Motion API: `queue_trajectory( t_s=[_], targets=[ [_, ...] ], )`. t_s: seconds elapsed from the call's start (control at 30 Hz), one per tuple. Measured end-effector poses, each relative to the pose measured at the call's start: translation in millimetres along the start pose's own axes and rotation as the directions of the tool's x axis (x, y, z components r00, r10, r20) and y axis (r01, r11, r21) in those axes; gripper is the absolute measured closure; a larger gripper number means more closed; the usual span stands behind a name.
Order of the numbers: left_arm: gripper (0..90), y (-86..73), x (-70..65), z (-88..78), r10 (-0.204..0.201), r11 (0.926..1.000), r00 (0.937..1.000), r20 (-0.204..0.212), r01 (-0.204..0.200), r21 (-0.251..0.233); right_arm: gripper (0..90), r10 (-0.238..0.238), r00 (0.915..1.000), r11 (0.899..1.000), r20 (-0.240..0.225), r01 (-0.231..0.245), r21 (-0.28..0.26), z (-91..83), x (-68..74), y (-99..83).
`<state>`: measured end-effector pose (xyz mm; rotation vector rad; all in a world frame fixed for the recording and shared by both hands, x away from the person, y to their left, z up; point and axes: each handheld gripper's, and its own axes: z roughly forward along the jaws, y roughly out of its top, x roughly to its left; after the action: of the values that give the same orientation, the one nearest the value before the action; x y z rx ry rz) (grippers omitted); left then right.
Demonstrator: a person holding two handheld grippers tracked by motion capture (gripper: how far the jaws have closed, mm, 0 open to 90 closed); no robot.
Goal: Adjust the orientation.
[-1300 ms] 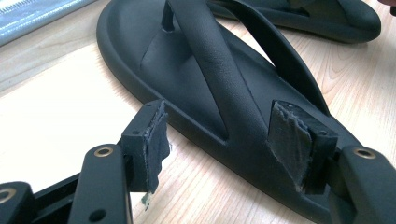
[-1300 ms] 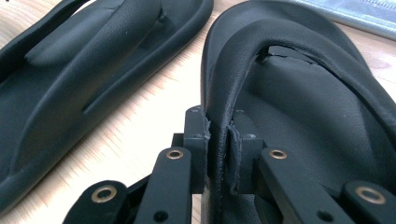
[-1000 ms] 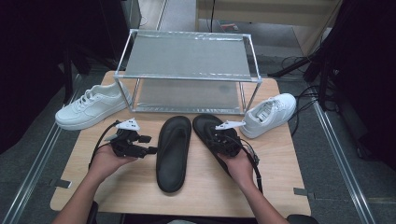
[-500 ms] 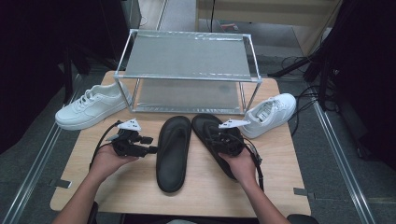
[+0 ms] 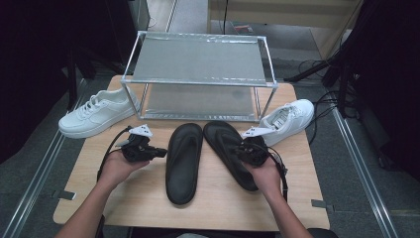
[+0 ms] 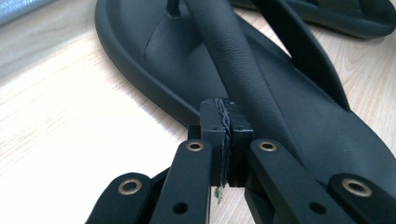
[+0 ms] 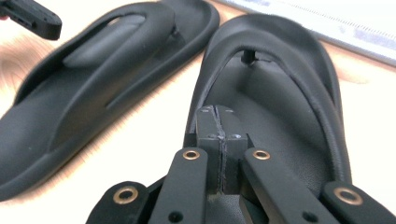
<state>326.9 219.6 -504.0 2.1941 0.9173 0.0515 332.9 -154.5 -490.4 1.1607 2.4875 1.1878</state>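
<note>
Looking down from the high view: wooden table (image 5: 148, 198), metal two-shelf rack (image 5: 198, 74) at the far edge, both shelves bare. Left white sneaker (image 5: 96, 113) just outside the rack's left post, right white sneaker (image 5: 289, 119) off its right corner. Two black flip-flops side by side in front of the rack: left flip-flop (image 5: 184, 161) flat on the wood, right flip-flop (image 5: 230, 151) angled beside it, toes toward the rack. Left gripper (image 5: 159, 153) held in the left hand (image 5: 116, 166), tips pointing at the left flip-flop's near edge. Right gripper (image 5: 241, 148) in the right hand (image 5: 265, 173), sitting over the right flip-flop.

Switching to the left gripper view: jaws having just been closing, now pressed pad to pad, nothing between them. Left flip-flop (image 6: 187, 70) right ahead, tips just at its rim and beside the thick strap (image 6: 238, 56). Edge of the other sandal at the top right.

Over to the right gripper view: jaws having just been closing here too, now squeezed together, empty. Tips over the footbed of the right flip-flop (image 7: 280, 112), toe post (image 7: 250, 57) ahead. Left flip-flop (image 7: 93, 84) alongside on the wood, and the tip of the left gripper (image 7: 32, 18) poking in at the top left corner.
</note>
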Motion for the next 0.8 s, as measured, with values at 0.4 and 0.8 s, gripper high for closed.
queue_trajectory(
  t_s=[0.4,0.8],
  targets=[
    [89.4,0.8,-5.4,12.6,0.022,0.9989,0.9997,0.003,-0.023,0.041,90.0,-0.013,0.9998,1.000,-0.018,0.013,0.018,11.1,5.7,0.3],
    [87.7,1.6,-10.0,14.5,0.017,0.9994,0.9997,0.019,-0.017,0.030,89.4,-0.018,0.9988,1.000,-0.044,0.019,0.019,14.6,11.5,1.1]
  ],
)
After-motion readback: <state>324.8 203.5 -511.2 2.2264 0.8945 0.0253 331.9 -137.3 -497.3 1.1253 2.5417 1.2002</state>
